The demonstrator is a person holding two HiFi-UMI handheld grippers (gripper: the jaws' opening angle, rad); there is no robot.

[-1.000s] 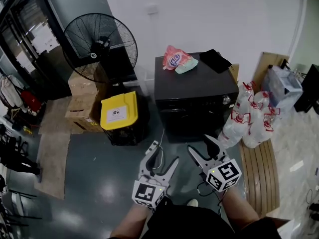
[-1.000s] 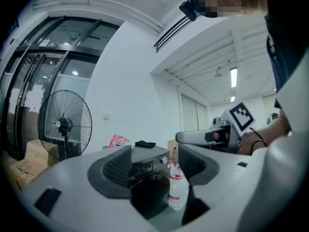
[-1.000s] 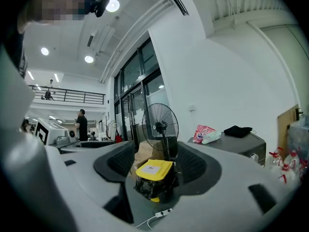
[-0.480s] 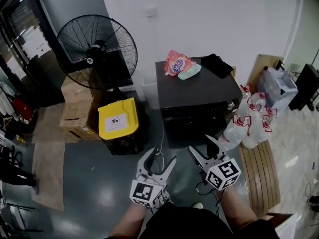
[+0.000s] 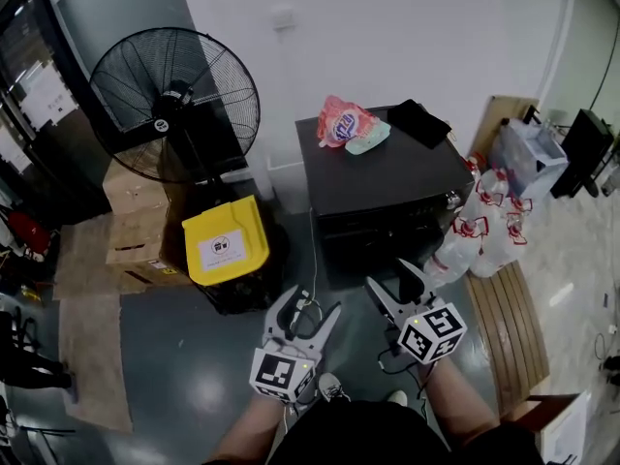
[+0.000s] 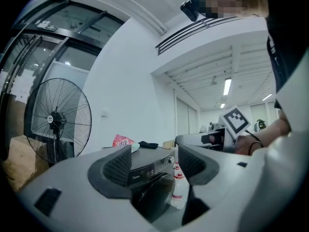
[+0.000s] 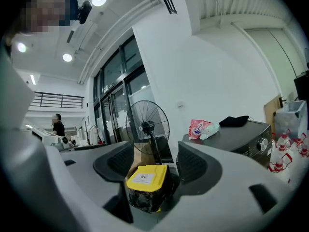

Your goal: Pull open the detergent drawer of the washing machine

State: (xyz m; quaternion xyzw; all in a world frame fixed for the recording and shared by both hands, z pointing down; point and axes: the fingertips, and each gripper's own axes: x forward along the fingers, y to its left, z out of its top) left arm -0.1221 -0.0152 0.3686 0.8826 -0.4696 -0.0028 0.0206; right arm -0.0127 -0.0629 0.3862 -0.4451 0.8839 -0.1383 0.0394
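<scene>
The black washing machine point(image 5: 387, 177) stands against the white wall, with its control strip point(image 5: 373, 223) flush and nothing pulled out. In the left gripper view the machine point(image 6: 149, 178) shows between the jaws, still well ahead. My left gripper point(image 5: 312, 306) is open and empty, low in the head view, short of the machine's front. My right gripper point(image 5: 389, 279) is beside it, open and empty too. In the right gripper view the machine point(image 7: 246, 134) lies to the right and a yellow-lidded bin point(image 7: 145, 175) shows between the jaws.
A pink bag point(image 5: 341, 122), a pale packet point(image 5: 366, 132) and a black cloth point(image 5: 418, 119) lie on the machine. A big floor fan point(image 5: 174, 90), the yellow-lidded bin point(image 5: 225, 245) and cardboard boxes point(image 5: 136, 221) stand left. Water bottle packs point(image 5: 484, 231) and a wooden pallet point(image 5: 509, 327) are right.
The fan has slid left and the bin lower in the head view, as I have come closer to the machine. Both grippers keep the same open jaws.
</scene>
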